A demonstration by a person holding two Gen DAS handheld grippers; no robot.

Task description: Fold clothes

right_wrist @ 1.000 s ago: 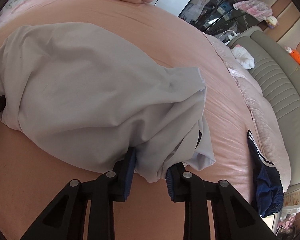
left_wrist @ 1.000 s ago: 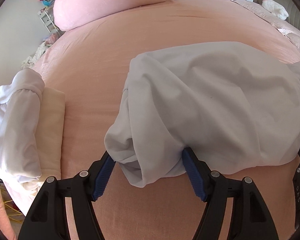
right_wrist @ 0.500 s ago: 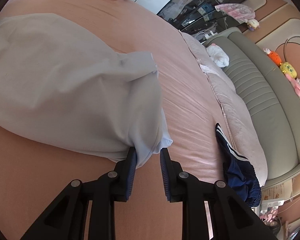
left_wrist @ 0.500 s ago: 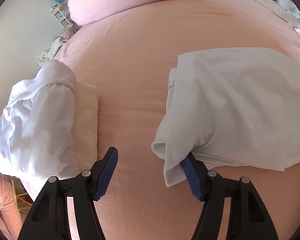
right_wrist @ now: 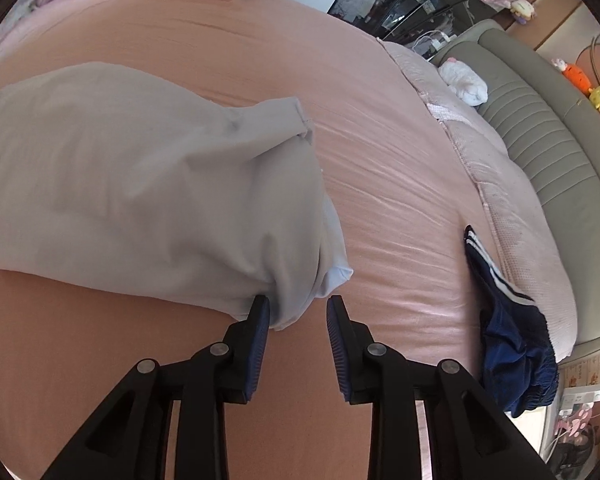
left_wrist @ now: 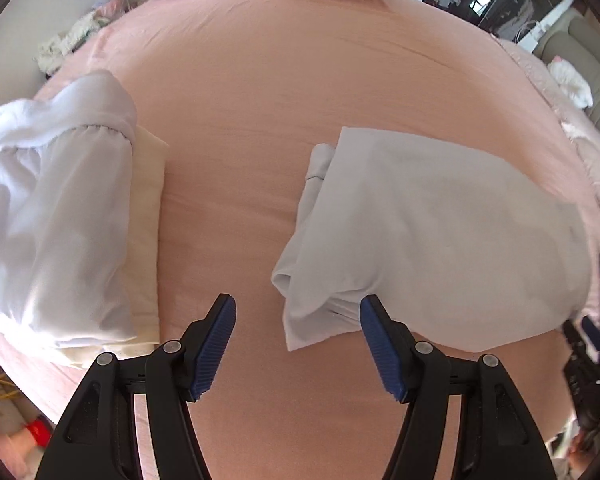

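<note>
Two stacks nearby: we are seeing folded white and cream clothes (left_wrist: 56, 216) lying left of our left gripper (left_wrist: 296, 344), navy shorts (right_wrist: 508, 336) lying right
Since a second ago: we are letting the grey garment (left_wrist: 432, 236) go, and it is lying flatter now
Garment: it is resting folded, slightly rumpled, on the pink bed (left_wrist: 300, 80)
Left jaws: standing wide, gripping nothing, one pad beside a corner
Right gripper (right_wrist: 298, 332): jaws opening, cloth edge loose between them
</note>
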